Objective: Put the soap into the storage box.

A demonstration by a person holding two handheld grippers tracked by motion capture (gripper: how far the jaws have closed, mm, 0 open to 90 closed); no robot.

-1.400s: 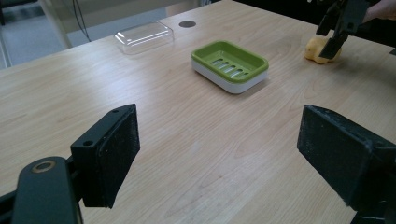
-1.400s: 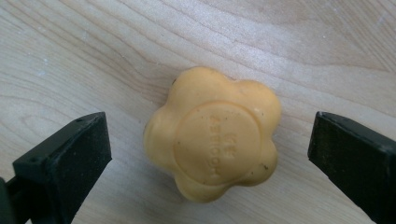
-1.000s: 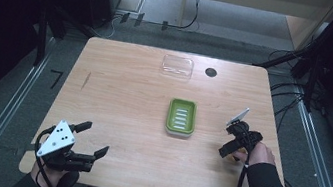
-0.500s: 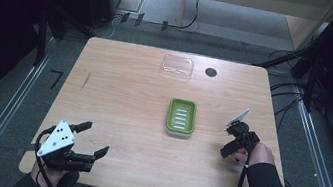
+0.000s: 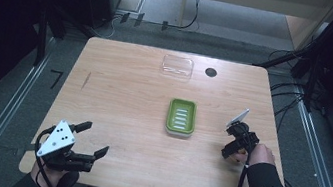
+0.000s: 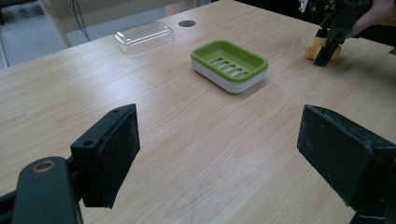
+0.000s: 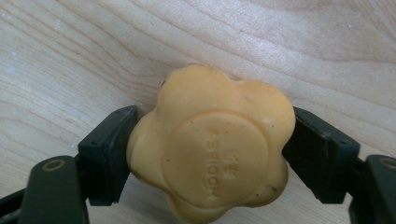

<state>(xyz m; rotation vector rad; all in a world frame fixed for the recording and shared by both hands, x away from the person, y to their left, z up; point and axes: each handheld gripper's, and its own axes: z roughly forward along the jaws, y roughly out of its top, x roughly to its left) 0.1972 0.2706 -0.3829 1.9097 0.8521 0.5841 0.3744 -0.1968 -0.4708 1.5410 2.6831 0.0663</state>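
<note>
Right tongs [image 7: 210,154] just closed, pads now pressing yellow soap [image 7: 210,144]

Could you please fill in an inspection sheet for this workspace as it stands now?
Surface: wooden table, bare across the middle, a small dark round hole near the far edge.
Job's things: flower-shaped yellow soap on the table; green soap dish empty, mid-table.
Clutter: clear plastic lid at the far edge.
Grippers: right gripper has just been closing, pads now against the soap's sides; left gripper open, nothing between its jaws.
Cables: one trails from the right gripper; more on the floor behind.
Surroundings: dark, metal floor rails either side.
</note>
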